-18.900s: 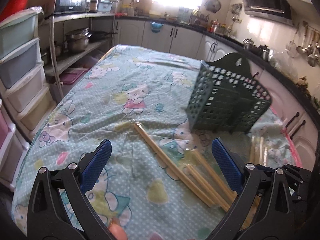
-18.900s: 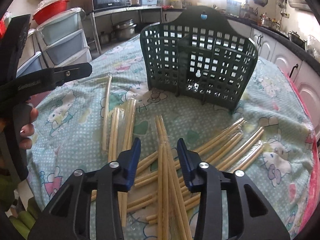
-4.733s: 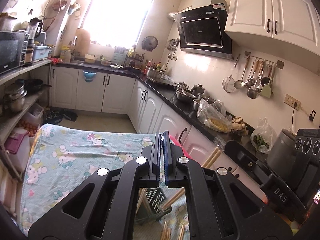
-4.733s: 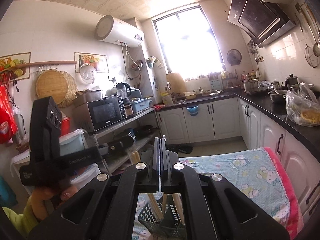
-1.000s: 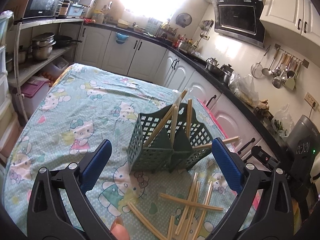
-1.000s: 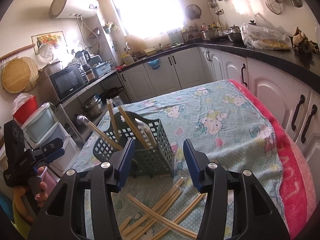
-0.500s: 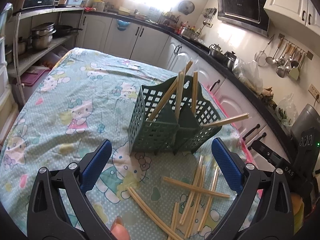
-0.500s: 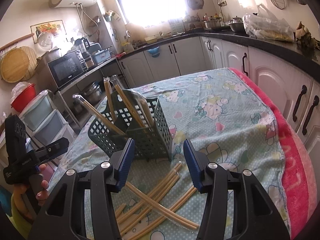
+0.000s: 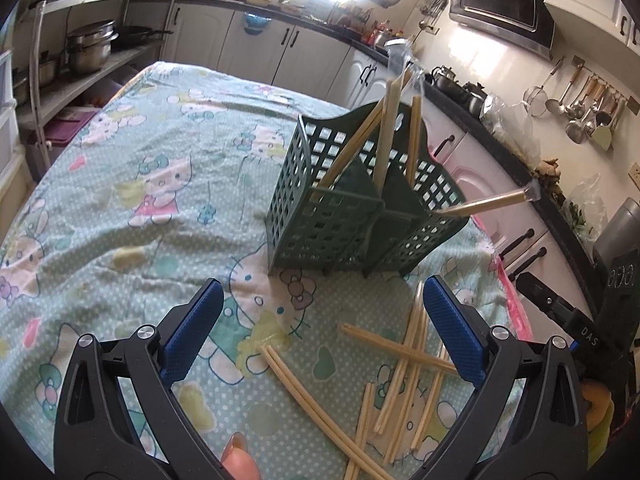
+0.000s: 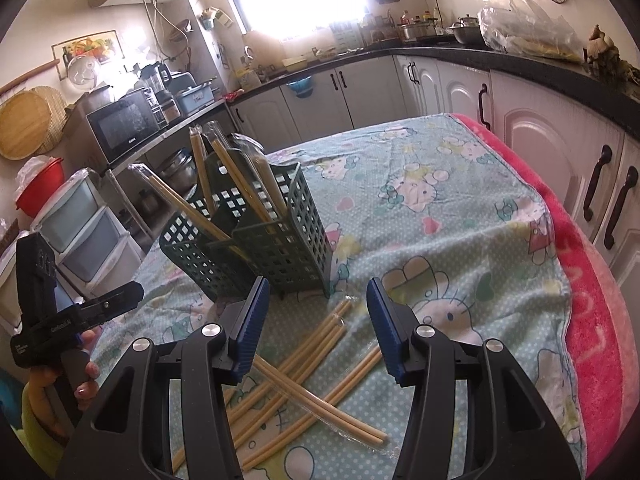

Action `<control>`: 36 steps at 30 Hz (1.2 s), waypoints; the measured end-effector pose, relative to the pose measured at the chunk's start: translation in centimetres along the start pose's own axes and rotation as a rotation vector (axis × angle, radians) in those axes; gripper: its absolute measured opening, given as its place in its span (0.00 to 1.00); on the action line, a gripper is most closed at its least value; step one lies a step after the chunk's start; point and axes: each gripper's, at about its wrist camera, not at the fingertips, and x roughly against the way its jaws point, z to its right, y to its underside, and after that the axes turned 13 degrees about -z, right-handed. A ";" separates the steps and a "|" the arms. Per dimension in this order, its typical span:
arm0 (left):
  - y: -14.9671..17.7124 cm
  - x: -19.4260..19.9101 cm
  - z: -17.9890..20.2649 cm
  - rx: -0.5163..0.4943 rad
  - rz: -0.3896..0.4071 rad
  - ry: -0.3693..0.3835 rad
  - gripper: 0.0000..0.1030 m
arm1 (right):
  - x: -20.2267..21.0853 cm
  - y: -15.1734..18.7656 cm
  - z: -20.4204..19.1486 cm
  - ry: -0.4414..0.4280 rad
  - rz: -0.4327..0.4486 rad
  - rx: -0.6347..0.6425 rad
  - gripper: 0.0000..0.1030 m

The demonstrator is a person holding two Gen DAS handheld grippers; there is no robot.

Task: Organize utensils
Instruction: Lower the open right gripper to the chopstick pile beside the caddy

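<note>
Left gripper (image 9: 323, 322) hangs wide open and empty above the tablecloth (image 9: 140, 184), its blue pads spread to either side of the loose chopsticks (image 9: 396, 364) below. That spread suits a pick from above: one jaw can drop on each side of a pair. Beyond stands the basket (image 9: 352, 216), upright on the cloth, with several wrapped pairs already leaning in its compartments. One of them pokes out sideways over the right wall, so it looks only half seated. The loose ones lie crossed over each other, which will likely make a clean single pick awkward.

From the right wrist, the right gripper (image 10: 316, 312) is likewise parted and holds nothing, poised just short of the basket (image 10: 276, 240) and over the same heap of chopsticks (image 10: 320, 368). Its narrower gap fits one thin pair. The sticks in the basket tilt toward the far left, resting on the dividers. At the left edge the other gripper (image 10: 80, 316) shows, though too side-on to judge its opening from here.
</note>
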 end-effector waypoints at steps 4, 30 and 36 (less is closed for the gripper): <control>0.4 -0.9 0.0 0.006 -0.030 0.010 0.89 | -0.4 0.4 0.5 0.005 -0.018 -0.013 0.47; 1.6 -7.8 2.0 0.014 -0.237 0.083 0.66 | -4.7 1.9 3.5 0.021 -0.155 -0.093 0.47; 1.6 -8.9 2.3 0.020 -0.267 0.101 0.60 | -5.2 1.9 4.0 0.022 -0.165 -0.105 0.47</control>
